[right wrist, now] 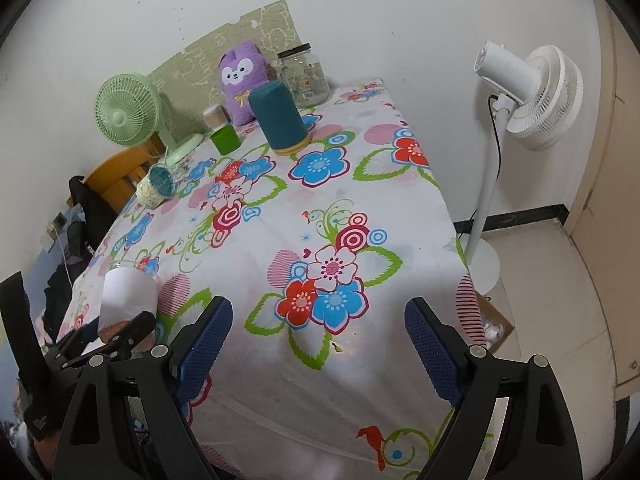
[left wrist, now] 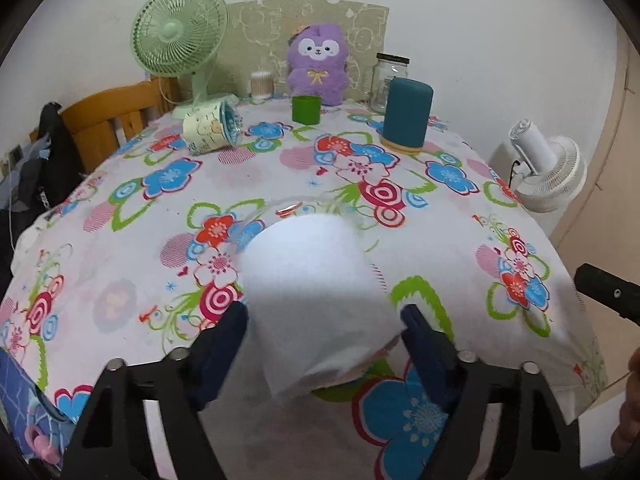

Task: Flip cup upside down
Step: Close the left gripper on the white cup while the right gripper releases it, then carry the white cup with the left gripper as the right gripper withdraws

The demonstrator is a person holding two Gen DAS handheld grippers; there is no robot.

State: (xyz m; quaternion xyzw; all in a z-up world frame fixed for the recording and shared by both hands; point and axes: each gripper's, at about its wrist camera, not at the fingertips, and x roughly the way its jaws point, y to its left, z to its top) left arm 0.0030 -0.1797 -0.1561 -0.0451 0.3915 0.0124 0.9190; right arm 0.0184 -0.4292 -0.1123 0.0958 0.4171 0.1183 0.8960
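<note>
Item: white cup, pinched in my left tongs, tilted toward 11 o'clock over the floral tablecloth. My right tongs: spread, holding nothing.

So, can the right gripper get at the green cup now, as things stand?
Probably yes. The right gripper has open, empty jaws, and bare tablecloth runs up to the green cup. Only the teal cylinder stands close beside it.
</note>
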